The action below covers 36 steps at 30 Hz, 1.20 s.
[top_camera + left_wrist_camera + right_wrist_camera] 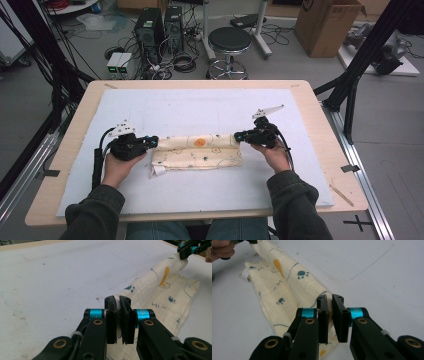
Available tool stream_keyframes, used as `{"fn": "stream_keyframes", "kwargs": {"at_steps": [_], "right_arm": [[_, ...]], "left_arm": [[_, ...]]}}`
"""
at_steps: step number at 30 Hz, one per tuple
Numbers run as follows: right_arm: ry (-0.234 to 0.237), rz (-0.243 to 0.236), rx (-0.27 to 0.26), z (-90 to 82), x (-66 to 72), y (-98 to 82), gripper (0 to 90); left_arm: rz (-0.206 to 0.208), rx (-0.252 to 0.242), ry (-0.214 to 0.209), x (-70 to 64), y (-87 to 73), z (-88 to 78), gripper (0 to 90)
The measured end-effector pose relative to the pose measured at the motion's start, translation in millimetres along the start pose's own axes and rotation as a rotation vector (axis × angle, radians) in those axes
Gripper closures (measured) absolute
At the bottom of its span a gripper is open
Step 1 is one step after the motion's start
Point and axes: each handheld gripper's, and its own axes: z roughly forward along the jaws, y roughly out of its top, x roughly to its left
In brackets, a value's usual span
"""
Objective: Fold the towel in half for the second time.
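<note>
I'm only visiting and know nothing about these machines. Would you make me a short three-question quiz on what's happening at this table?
1. True or false: the left gripper and the right gripper each pinch one end of the folded cloth.
2. Which print is on the cloth? A) paw prints B) stripes C) stars
3. What does the cloth lie on?

Key: 1 true. 2 A. 3 The white mat that covers the wooden table.

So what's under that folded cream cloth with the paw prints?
The cloth lies on the white mat that covers the wooden table. The left tongs and right tongs pinch its two ends. Whatever is inside its folds or directly beneath it is covered.
</note>
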Motion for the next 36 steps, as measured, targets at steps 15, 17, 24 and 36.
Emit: {"fn": "stream_keyframes", "kwargs": {"at_steps": [15,17,24,36], "right_arm": [[0.020,-0.033,-0.011,-4.6,11.9,-12.6,83.3],[0.023,-0.036,-0.010,-4.6,12.7,-15.5,83.3],[0.033,-0.039,0.010,-4.2,16.7,-24.3,83.1],[0.044,-0.067,0.046,0.3,23.8,-37.5,82.3]], "left_arm": [[0.073,0.059,-0.023,-12.8,-6.5,-3.7,83.7],[0.091,0.072,-0.026,-15.4,-6.7,-3.6,83.5],[0.132,0.104,-0.027,-22.3,-7.8,-4.8,83.4],[0.139,0.144,-0.014,-25.7,-22.8,-6.0,82.6]]}}
